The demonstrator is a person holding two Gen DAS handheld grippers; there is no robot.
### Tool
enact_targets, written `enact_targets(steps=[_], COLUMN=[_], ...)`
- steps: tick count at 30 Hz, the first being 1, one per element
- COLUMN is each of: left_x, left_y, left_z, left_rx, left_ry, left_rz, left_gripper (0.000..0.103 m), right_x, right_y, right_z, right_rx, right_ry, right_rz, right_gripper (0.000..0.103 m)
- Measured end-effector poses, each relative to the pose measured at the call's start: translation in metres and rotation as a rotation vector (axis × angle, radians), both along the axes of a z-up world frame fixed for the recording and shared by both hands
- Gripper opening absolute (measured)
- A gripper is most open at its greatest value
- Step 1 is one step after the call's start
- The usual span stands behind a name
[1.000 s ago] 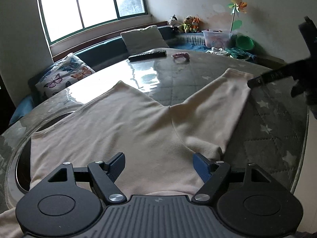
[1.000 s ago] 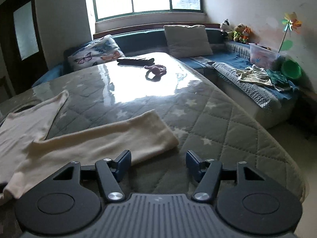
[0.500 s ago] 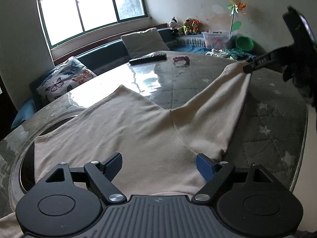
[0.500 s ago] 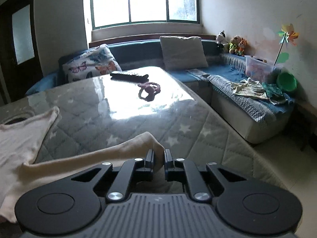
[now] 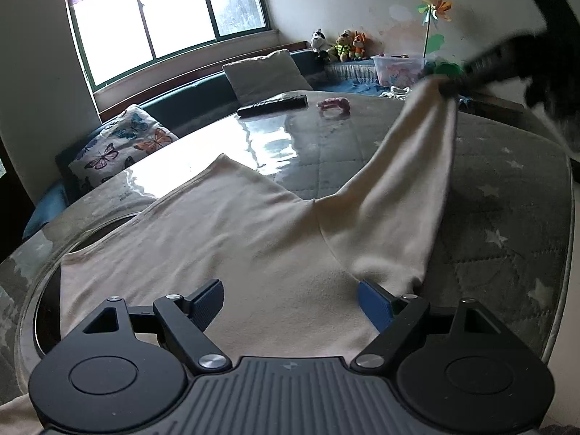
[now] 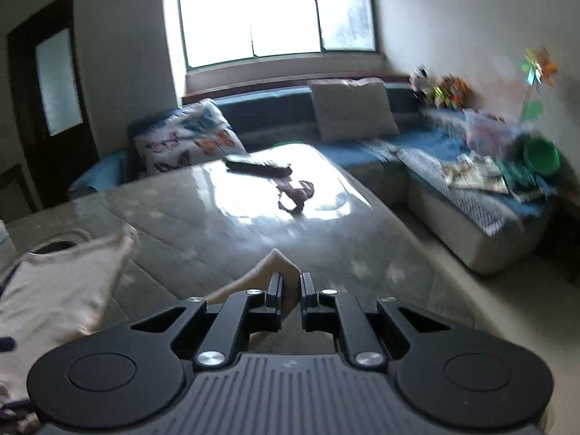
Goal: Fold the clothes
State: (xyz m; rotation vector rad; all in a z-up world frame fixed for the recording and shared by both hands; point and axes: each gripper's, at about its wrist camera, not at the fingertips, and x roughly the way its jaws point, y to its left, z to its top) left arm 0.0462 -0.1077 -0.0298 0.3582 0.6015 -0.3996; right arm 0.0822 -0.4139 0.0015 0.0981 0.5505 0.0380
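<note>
i see the cream shirt lying mostly flat on the desk, its body spread across the near half. my left claw sits low over the shirt's near edge with its blue-padded fingers wide apart, gripping nothing. my right claw is clamped on the end of the sleeve, and in the left wrist view the sleeve rises off the desk toward that claw. a remote and a pink item lie on the far side of the desk, well apart from the shirt.
</note>
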Motion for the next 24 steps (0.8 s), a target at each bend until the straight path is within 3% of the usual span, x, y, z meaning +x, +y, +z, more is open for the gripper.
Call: enact_targets(steps=[9, 13, 18, 24], left_x=[-0.015, -0.026, -0.041, -0.058], left_y=[0.05, 0.095, 0.153, 0.197], left_z=[0.027, 0.035, 0.038, 0.031], left_rx=[-0.096, -0.133, -0.161, -0.176], left_ry=[-0.076, -0.108, -0.124, -0.11], left_rz=[0.12, 0.241, 0.403, 0.541], left_gripper=[0.084, 0.084, 0.084, 0.084], right_x=[-0.009, -0.017, -0.026, -0.039], right_y=[0.084, 0.141, 0.208, 0.278], right_z=[0.075, 0.094, 0.098, 0.077], right_rx=[-0.069, -0.105, -0.142, -0.162], right_ry=[-0.147, -0.191, -0.201, -0.131], right_rz=[0.258, 0.416, 0.598, 0.783], right_gripper=[0.008, 0.008, 0.008, 0.008])
